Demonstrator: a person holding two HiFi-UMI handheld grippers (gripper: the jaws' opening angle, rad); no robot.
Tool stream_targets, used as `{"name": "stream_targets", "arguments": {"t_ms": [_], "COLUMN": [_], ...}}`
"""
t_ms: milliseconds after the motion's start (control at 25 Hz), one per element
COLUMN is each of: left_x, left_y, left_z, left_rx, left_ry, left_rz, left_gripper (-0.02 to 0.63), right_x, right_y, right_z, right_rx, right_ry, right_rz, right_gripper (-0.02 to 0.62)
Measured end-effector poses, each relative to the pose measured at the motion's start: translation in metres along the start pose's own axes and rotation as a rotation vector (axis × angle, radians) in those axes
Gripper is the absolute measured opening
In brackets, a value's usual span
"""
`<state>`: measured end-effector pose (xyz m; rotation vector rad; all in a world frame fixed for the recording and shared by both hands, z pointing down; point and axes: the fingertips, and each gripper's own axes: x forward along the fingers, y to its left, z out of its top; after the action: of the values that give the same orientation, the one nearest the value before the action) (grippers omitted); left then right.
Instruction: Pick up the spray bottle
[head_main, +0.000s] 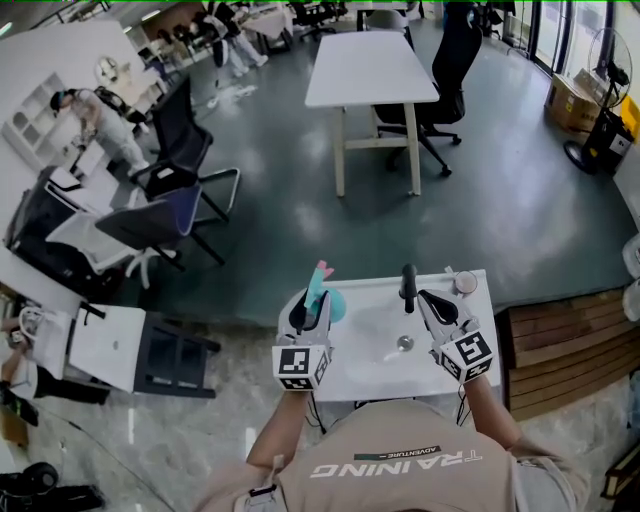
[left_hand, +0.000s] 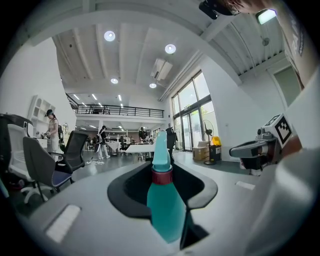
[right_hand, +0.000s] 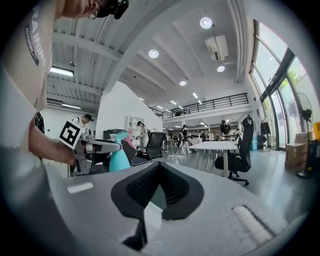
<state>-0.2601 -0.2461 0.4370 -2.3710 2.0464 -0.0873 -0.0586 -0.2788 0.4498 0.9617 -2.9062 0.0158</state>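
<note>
Teal spray bottle (left_hand: 162, 200) with a red collar stands upright, clamped between the jaws of the left gripper (head_main: 310, 305), over the left end of a small white table (head_main: 440, 360). To its right the right gripper (right_hand: 157, 192) points level, jaws apart with nothing between them. A person in a beige shirt (head_main: 400, 460) holds both from the near side. Farther off are a grey floor, black office chairs (head_main: 180, 140) and a larger white table (head_main: 365, 65)
</note>
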Motion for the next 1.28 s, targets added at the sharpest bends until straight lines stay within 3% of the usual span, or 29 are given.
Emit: {"name": "stream_targets", "arguments": {"t_ms": [360, 1280], "left_x": [0.003, 0.000], "left_y": [-0.004, 0.004], "left_z": [-0.005, -0.021], "left_rx": [-0.014, -0.015], "left_ry": [0.007, 0.025], "left_rz": [-0.003, -0.008], "left_gripper": [0.149, 0.149], "right_x": [-0.010, -0.022], "right_y": [-0.010, -0.004], "right_z": [0.015, -0.008], "right_rx": [0.024, 0.068], "right_ry": [-0.035, -0.021], "right_rz": [-0.043, -0.109], "right_gripper": [0.003, 0.003]}}
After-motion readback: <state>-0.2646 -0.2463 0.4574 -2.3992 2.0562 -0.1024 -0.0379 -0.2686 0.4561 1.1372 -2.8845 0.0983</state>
